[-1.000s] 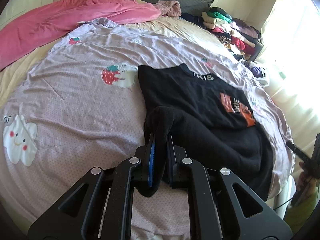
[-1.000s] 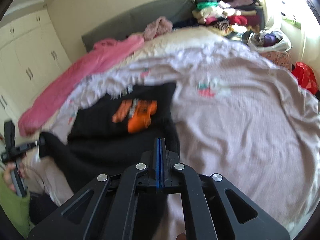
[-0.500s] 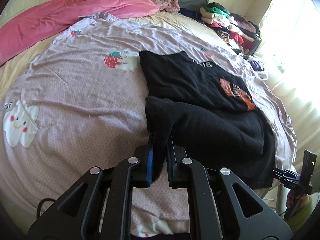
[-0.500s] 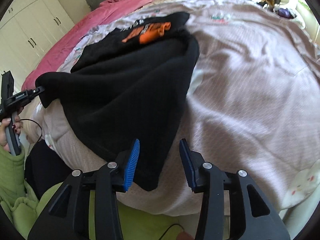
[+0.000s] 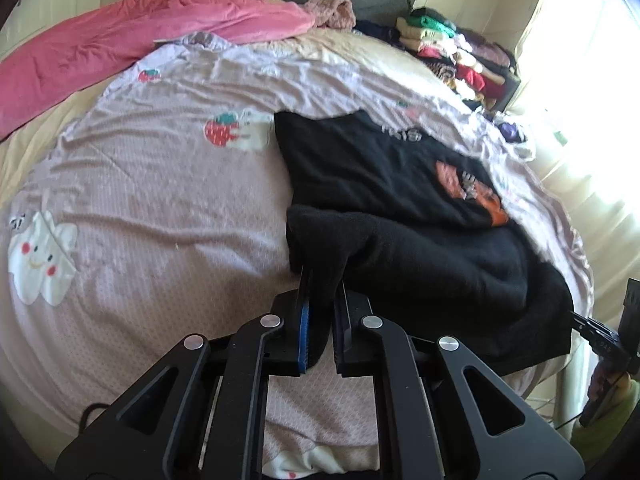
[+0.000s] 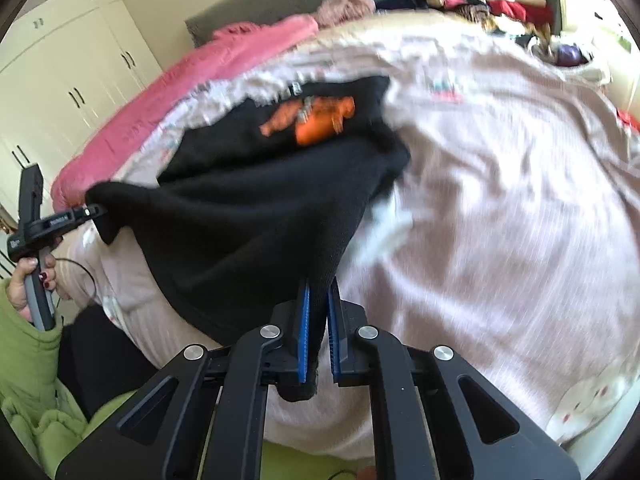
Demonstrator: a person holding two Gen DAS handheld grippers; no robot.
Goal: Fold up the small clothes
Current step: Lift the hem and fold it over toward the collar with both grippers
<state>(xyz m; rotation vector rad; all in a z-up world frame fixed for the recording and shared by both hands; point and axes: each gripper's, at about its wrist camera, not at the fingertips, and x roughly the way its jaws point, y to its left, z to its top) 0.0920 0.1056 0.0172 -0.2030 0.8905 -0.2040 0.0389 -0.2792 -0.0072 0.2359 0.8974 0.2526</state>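
Shirt (image 5: 384, 176) is laid on the bed (image 5: 160, 208), in the half nearer the window edge; hem end is draped over the near edge. Collar end is pointed at the headboard, orange print up. Bed is bare across the wardrobe-side half, and again between shirt and window edge in the right wrist view.

Left gripper (image 5: 320, 320): clamped on one near corner of the shirt, black cloth pinched between the blue pads (image 5: 304, 328), corner lifted off the bed. Right gripper (image 6: 318, 328): clenched on the other near corner, cloth gripped between its pads (image 6: 304, 336), a bit of fabric hanging below the jaws. Hem is stretched between the two grippers along the near edge. Right view is blurred by motion.

Surroundings: pink blanket (image 5: 120, 40) is bunched along the far corner by the wardrobe (image 6: 72, 80). Folded clothes pile (image 5: 452, 52) is stacked at the far corner by the window, a pink garment (image 5: 332, 12) beside it at the headboard. Green sleeve (image 6: 28, 360) and hand (image 6: 28, 280) are seen at the near edge. Cable (image 6: 80, 276) is hung beneath the left gripper, just beside the bed edge.
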